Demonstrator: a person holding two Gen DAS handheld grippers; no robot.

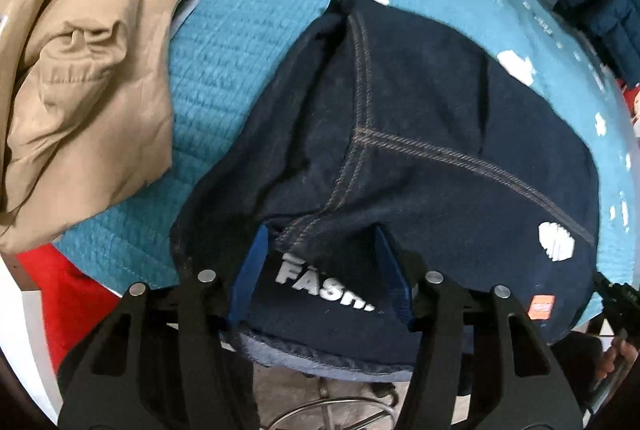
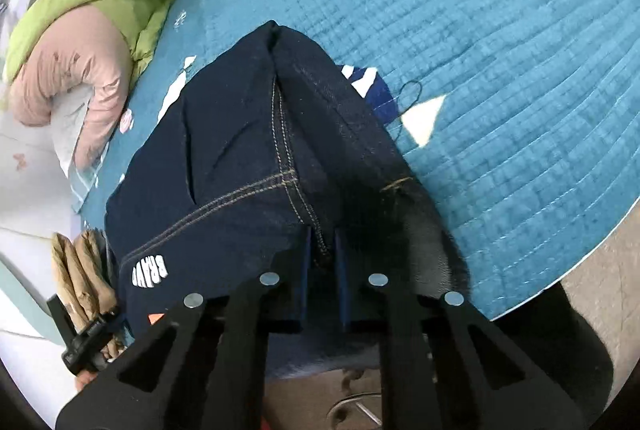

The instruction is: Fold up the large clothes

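A dark navy denim garment [image 1: 420,150] with tan stitching and white lettering lies on the teal quilted bedspread [image 1: 248,42], its near edge hanging over the bed's front edge. My left gripper [image 1: 320,254] is open, its blue pads [image 1: 248,278] wide apart on either side of the garment's near edge. In the right wrist view the same garment [image 2: 240,158] runs away from me. My right gripper [image 2: 322,250] is shut on a stitched seam of the garment.
A beige jacket [image 1: 80,70] lies on the bed at the left. A pink and green padded pile [image 2: 92,42] lies at the far side. The bedspread [image 2: 500,70] stretches out to the right of the garment. Floor and a chair base show below the bed edge.
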